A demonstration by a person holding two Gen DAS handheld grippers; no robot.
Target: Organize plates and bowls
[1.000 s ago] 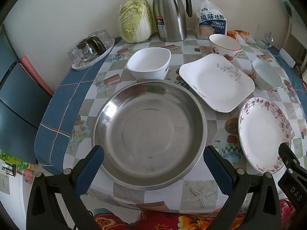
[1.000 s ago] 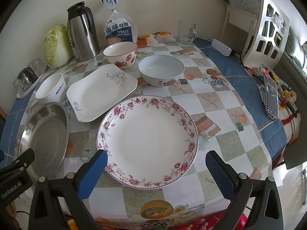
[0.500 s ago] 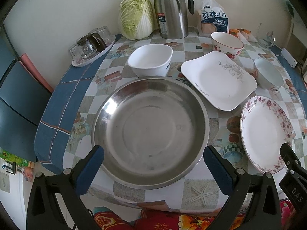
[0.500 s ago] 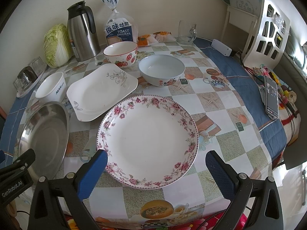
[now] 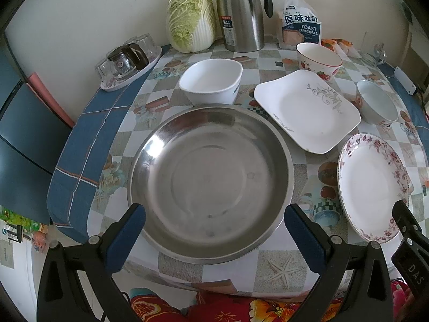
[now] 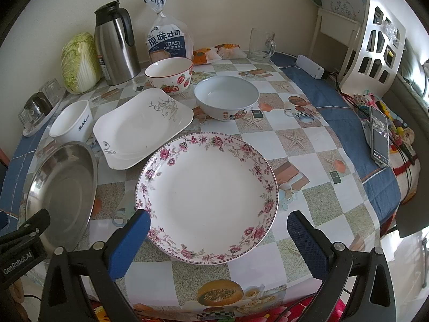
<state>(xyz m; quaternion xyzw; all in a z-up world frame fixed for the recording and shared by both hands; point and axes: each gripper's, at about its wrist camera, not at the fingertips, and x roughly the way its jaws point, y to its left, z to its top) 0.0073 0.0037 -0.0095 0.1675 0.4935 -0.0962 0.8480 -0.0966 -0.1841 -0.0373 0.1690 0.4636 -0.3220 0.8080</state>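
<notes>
On the round checked-cloth table [image 6: 303, 145], the large round steel basin [image 5: 211, 182] sits at the near left, the round floral-rimmed plate [image 6: 209, 196] to its right. Behind and between them lies the square white plate [image 6: 142, 131], with the white square bowl [image 5: 210, 84] left of it and the pale round bowl [image 6: 226, 100] right.

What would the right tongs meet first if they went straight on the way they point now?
Most likely the floral plate: the open right tongs straddle its near rim, above the table. Their height over it is unclear.
</notes>
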